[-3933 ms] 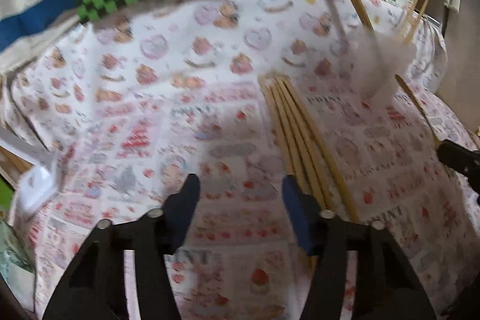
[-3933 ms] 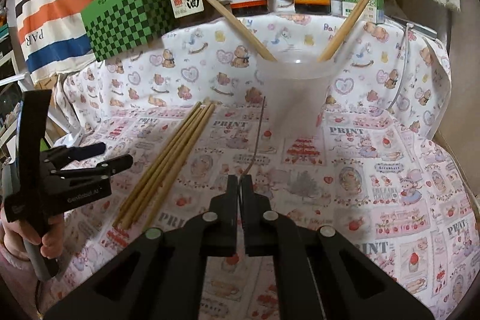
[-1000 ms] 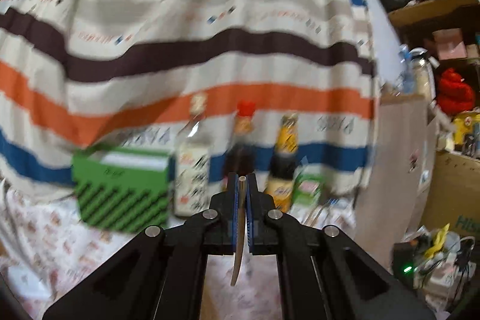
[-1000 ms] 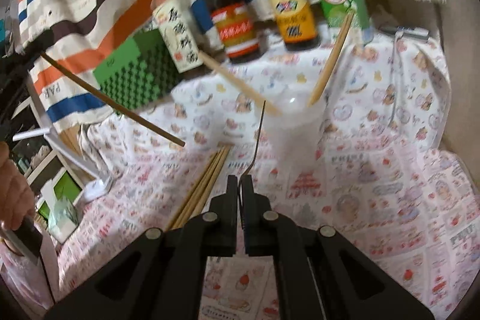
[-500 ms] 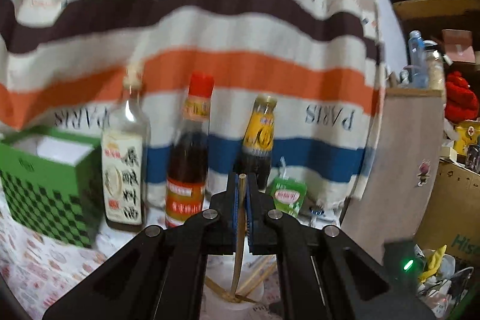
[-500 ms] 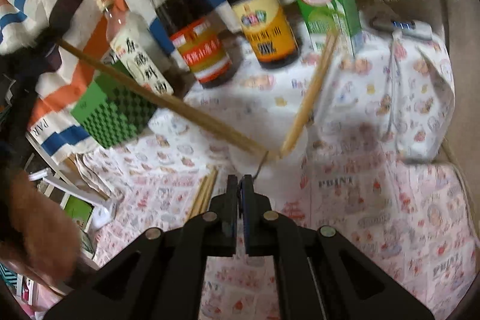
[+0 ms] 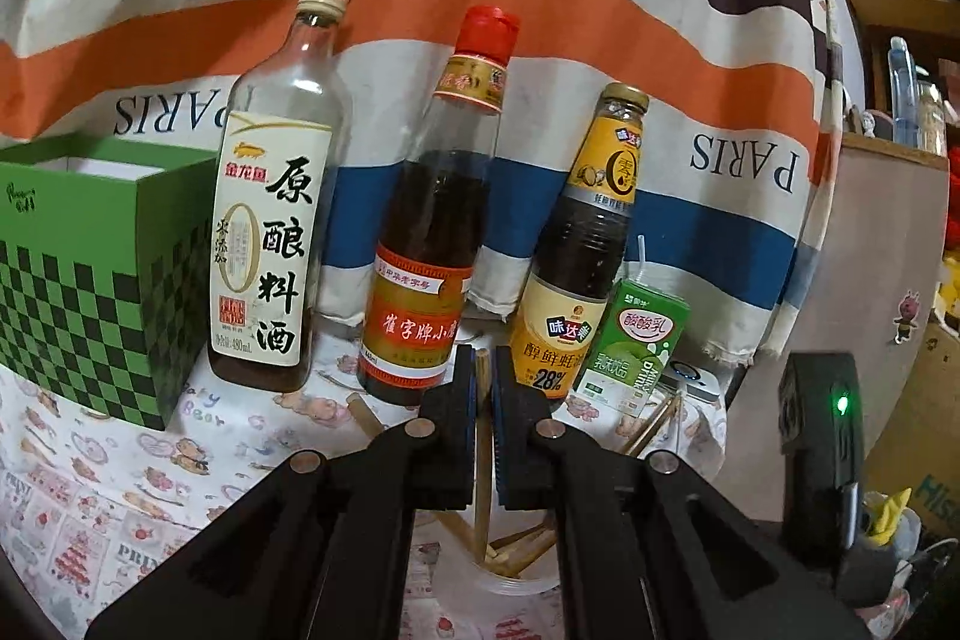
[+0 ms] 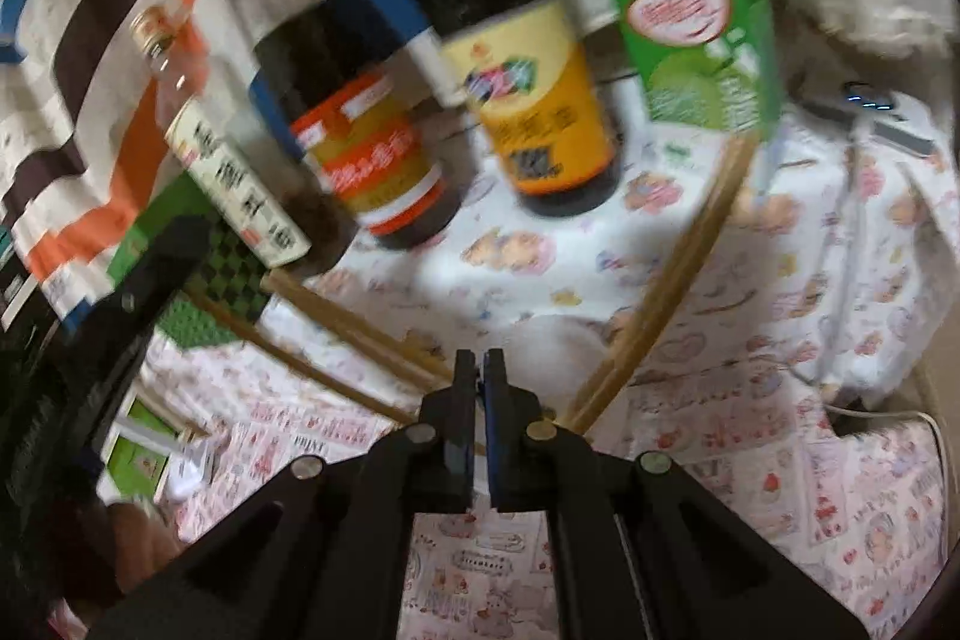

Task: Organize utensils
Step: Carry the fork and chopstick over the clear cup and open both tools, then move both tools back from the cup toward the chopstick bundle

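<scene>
Gripping a single pale wooden chopstick (image 7: 482,436) between its blue-padded jaws, the black left gripper (image 7: 482,388) holds the stick upright, its lower end reaching down into a clear plastic cup (image 7: 522,583) that stands on the bear-printed white tablecloth (image 7: 120,466). Other wooden chopsticks (image 7: 525,550) already lean inside that cup, their tips fanning out over its rim.

Behind the cup stand three bottles in a row: a clear glass bottle with a white label (image 7: 270,232), a dark bottle with a red cap (image 7: 438,244), and a dark bottle with a yellow label (image 7: 582,256). A small green drink carton (image 7: 639,346) stands just beside the last, and a green chequered box (image 7: 96,280) sits to the left. A striped cloth (image 7: 540,10) hangs behind them.

The black right gripper (image 8: 481,388) has its jaws clenched with nothing visible between them. Its view is blurred; two chopsticks (image 8: 660,292) rise from the cup just ahead of it.
</scene>
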The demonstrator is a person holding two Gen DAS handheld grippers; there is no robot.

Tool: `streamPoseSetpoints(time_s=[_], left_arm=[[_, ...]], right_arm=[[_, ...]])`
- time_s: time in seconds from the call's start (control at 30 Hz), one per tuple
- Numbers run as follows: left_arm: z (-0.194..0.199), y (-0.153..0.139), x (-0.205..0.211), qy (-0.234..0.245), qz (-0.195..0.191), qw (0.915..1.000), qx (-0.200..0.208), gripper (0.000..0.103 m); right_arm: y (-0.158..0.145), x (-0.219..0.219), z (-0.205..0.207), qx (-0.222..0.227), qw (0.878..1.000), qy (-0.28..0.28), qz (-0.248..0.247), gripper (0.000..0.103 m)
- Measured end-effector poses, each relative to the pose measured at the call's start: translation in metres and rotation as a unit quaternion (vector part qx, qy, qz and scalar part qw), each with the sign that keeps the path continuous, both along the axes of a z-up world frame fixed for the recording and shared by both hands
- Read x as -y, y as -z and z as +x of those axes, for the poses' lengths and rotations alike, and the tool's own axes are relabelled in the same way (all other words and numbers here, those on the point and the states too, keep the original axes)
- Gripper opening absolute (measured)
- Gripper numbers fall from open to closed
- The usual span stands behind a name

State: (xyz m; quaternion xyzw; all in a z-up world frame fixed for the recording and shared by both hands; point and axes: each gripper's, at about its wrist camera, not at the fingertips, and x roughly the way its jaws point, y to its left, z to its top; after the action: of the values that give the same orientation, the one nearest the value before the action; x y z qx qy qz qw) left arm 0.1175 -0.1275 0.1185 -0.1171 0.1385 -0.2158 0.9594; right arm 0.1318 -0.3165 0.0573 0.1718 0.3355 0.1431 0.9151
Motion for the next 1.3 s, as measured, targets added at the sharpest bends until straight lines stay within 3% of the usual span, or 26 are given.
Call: streamPoseSetpoints(time_s=[0.07,0.63,0.83,0.9,1.03,1.17,1.3], left_arm=[[0.003,0.002,0.000,-0.004,0.005,1.0000,-0.001,0.004],[0.015,0.014,-0.001,-0.003,0.060,0.9982,-0.005,0.006],[0.006,0.008,-0.009,-0.012,0.073,0.9971,0.019,0.026],[0.001,0.006,-0.011,-0.009,0.077,0.9968,0.021,0.028],[-0.016,-0.001,-0.023,-0.014,0.083,0.9957,0.037,0.040],[-0.030,-0.009,-0.037,-0.098,0.129,0.9866,0.018,0.051],[-0.055,-0.011,-0.061,-0.128,0.142,0.9813,0.025,0.058]], right_arm=[[0.002,-0.007,0.003,-0.003,1.000,-0.006,-0.018,0.003],[0.015,-0.002,0.021,-0.017,1.000,0.003,-0.021,0.004],[0.005,0.005,0.014,-0.002,1.000,0.010,-0.025,0.007],[-0.001,0.005,0.009,0.009,1.000,0.013,-0.027,0.015],[-0.011,-0.001,-0.002,0.032,0.999,0.015,-0.041,0.021],[-0.021,-0.015,-0.016,0.054,0.997,0.018,-0.053,0.023],[-0.031,-0.029,-0.033,0.076,0.995,0.005,-0.064,0.028]])
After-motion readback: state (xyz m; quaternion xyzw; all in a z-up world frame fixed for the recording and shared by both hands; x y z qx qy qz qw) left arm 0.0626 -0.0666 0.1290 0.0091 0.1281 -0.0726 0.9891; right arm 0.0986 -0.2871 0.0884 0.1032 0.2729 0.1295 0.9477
